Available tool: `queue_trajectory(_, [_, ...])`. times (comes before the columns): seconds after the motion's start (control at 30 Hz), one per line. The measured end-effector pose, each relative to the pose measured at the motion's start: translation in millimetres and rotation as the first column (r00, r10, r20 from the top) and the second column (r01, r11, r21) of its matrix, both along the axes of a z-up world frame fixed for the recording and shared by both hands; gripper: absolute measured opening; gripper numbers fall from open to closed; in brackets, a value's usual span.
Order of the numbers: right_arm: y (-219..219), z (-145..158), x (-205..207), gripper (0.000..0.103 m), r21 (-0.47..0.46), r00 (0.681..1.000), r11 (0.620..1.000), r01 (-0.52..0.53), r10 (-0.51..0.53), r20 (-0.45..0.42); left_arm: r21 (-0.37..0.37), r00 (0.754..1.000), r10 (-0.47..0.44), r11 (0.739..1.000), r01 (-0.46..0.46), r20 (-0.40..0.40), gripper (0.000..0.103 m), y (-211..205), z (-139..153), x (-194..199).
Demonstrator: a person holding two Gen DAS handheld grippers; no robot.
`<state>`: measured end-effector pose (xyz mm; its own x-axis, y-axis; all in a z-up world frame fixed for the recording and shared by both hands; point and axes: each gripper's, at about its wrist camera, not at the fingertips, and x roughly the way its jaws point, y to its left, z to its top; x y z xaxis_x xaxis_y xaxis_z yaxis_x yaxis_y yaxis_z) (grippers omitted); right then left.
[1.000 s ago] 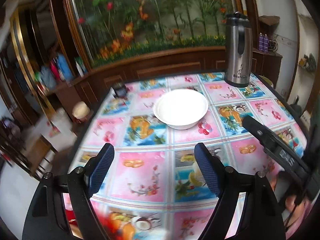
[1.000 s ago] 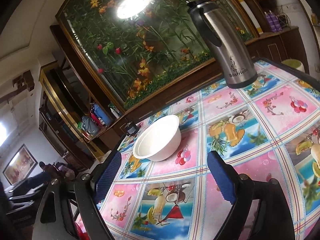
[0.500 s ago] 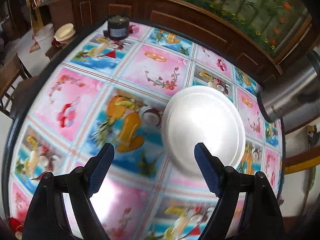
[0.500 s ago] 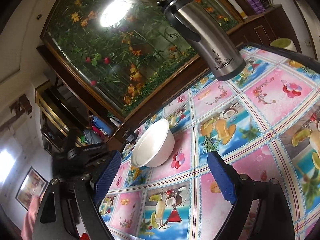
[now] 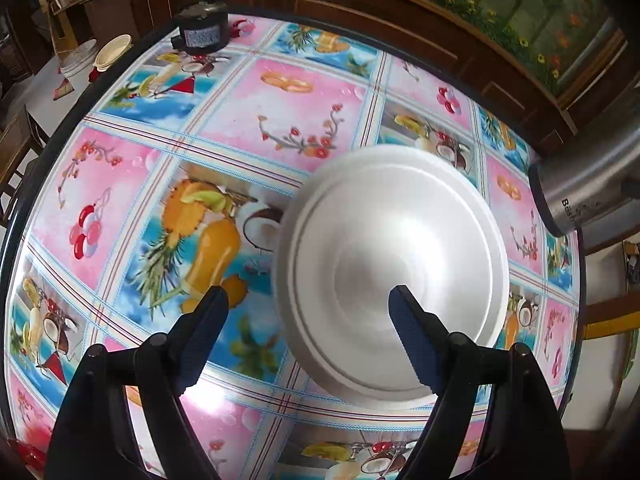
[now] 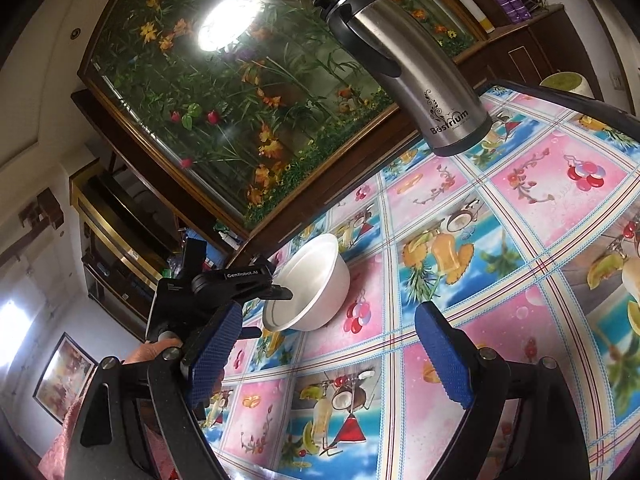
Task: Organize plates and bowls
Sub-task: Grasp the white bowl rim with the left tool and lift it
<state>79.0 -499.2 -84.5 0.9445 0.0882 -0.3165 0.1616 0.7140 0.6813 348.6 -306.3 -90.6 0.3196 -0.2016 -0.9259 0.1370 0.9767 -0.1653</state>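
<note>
— Blue-padded fingers (image 5: 204, 336) of the left gripper (image 5: 308, 332) stand wide apart, clamping nothing. Where do they point?

— Steeply down at the white bowl (image 5: 392, 268). One finger shows over the bowl's inside, the other over the bare tabletop (image 5: 280, 108) beside its rim; I cannot tell whether either touches.

— And the right gripper (image 6: 328, 360)?

— Its fingers are spread too, empty, low over the fruit-patterned tabletop, well short of the bowl. From there the left gripper is seen at the bowl's near rim, a hand (image 6: 148, 352) behind it.

— Farther out?

— A steel flask (image 6: 404, 64) stands past the bowl, a small dark canister (image 5: 202, 32) sits at the far edge, and a flowered glass panel (image 6: 224, 92) backs the room.
</note>
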Motion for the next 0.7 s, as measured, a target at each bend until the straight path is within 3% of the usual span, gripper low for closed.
queue_trajectory(0.1, [0.8, 0.2, 0.3, 0.09, -0.004, 1.0, 1.0, 0.002, -0.002, -0.008, -0.002, 1.0, 0.002, 1.0, -0.002, 0.006, 0.081, -1.1, -0.2, -1.5])
queue_trajectory(0.3, [1.2, -1.4, 1.7, 0.09, -0.007, 1.0, 1.0, 0.008, -0.008, -0.02, 0.024, 1.0, -0.025, 0.999, 0.025, -0.006, 0.046, -5.2, -0.1, -3.3])
queue_trajectory(0.37, [0.8, -1.8, 1.9, 0.09, -0.009, 1.0, 1.0, 0.011, -0.012, -0.024, 0.023, 0.999, -0.039, 0.999, 0.04, -0.027, 0.028, -6.3, -4.3, -3.9])
queue_trajectory(0.43, [-0.1, -2.0, 1.5, 0.09, -0.006, 1.0, 1.0, 0.015, -0.016, -0.024, 0.025, 0.997, -0.061, 0.998, 0.062, -0.044, 0.02, -7.6, -8.2, -5.6])
queue_trajectory(0.7, [-12.0, -9.7, 3.5, 0.09, 0.052, 0.999, 0.998, 0.022, -0.02, -0.044, 0.022, 0.986, -0.143, 0.989, 0.145, -0.089, 0.018, -4.6, -9.4, -28.3])
